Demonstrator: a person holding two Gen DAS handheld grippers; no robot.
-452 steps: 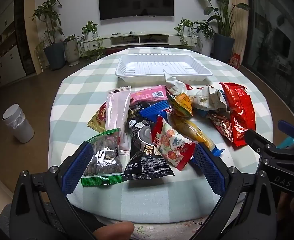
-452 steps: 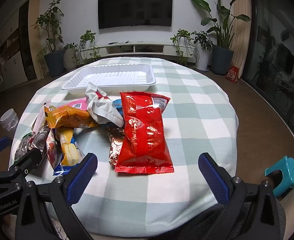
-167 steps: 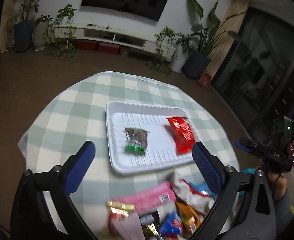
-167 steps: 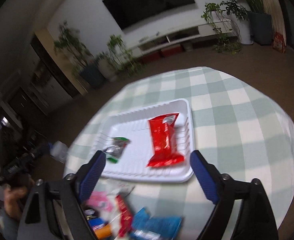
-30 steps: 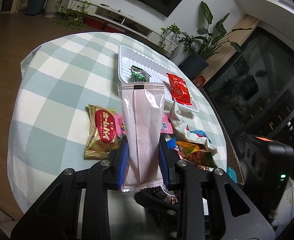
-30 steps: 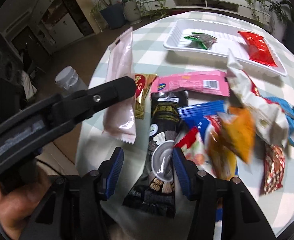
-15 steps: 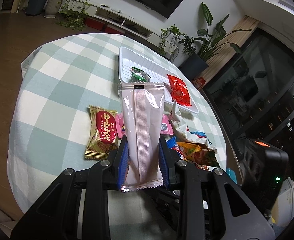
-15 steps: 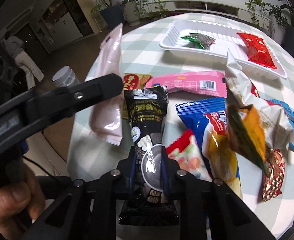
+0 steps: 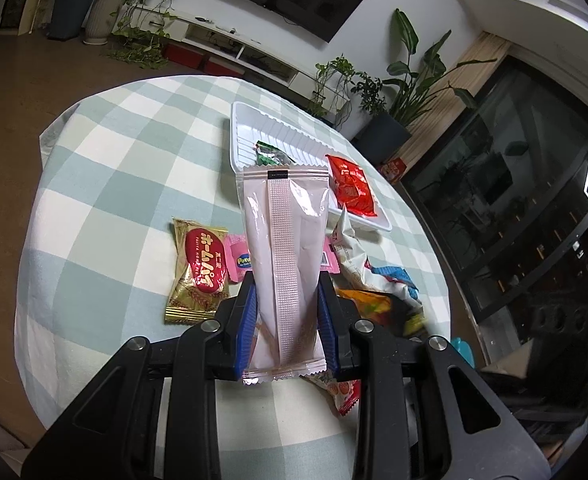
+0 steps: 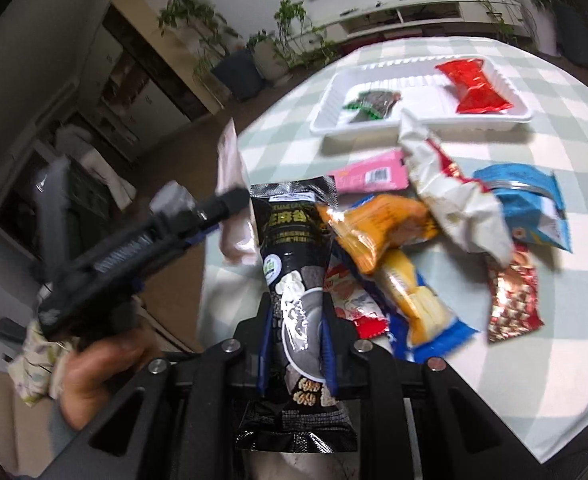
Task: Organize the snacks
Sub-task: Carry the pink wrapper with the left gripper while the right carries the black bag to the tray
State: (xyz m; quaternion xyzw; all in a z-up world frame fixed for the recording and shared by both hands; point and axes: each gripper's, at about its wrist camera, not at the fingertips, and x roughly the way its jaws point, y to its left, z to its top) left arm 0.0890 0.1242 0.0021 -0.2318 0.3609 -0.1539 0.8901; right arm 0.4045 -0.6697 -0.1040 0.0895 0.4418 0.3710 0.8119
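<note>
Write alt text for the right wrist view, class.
The right gripper jaws clamp a black snack packet above a checked tablecloth strewn with snacks. Behind, a white tray holds two packets; the left gripper grips a pale pink packet.

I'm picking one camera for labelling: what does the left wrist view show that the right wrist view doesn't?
Left only: the gold packet with a red oval.
Right only: the black packet clamped in the right hand-held gripper, and a hand.
Both: the pale pink packet in the left hand-held gripper, and the white tray holding a red packet.
</note>
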